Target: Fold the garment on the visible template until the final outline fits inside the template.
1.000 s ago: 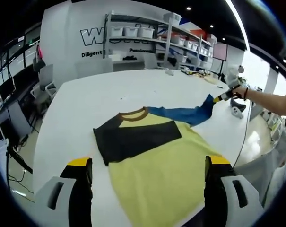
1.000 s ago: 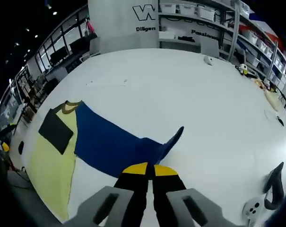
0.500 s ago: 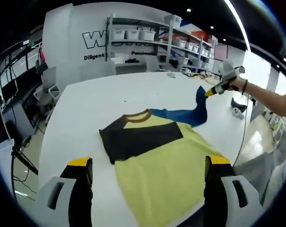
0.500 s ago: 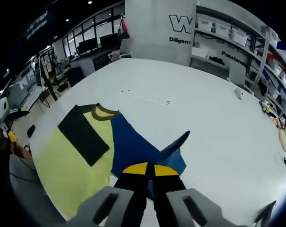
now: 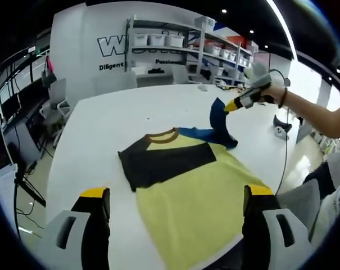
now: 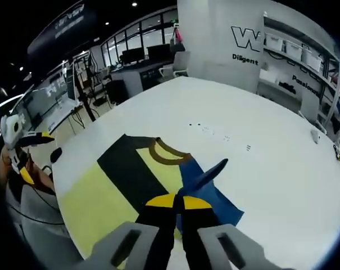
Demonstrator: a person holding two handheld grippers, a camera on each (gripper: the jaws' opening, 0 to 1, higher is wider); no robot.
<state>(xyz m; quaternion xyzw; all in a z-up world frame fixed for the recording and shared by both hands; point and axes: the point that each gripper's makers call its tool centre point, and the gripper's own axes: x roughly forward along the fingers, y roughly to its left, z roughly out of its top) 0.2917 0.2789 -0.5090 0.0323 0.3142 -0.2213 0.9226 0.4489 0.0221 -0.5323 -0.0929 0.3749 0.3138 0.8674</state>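
A yellow shirt (image 5: 198,197) with a brown collar (image 5: 162,136) lies flat on the white table (image 5: 102,124). Its black sleeve (image 5: 164,160) is folded across the chest. The blue sleeve (image 5: 217,121) is lifted off the table at its cuff, with my right gripper (image 5: 232,105) shut on it, held by a person's hand. In the right gripper view the blue sleeve (image 6: 206,177) rises from between the shut jaws of my right gripper (image 6: 176,201), above the yellow body (image 6: 96,202) and collar (image 6: 167,154). My left gripper (image 5: 176,194) hangs open over the shirt's lower part, touching nothing.
Shelves with white bins (image 5: 158,39) stand behind the table's far edge. A small white device (image 5: 282,133) lies on the table at the right, past the hand. Office chairs (image 5: 54,93) stand off the left edge. Small dark marks (image 6: 214,132) dot the table beyond the collar.
The right gripper has carried the blue sleeve's cuff up and inward toward the shirt's body; the sleeve, earlier stretched out flat, now stands bent upward. The left gripper stayed open above the shirt.
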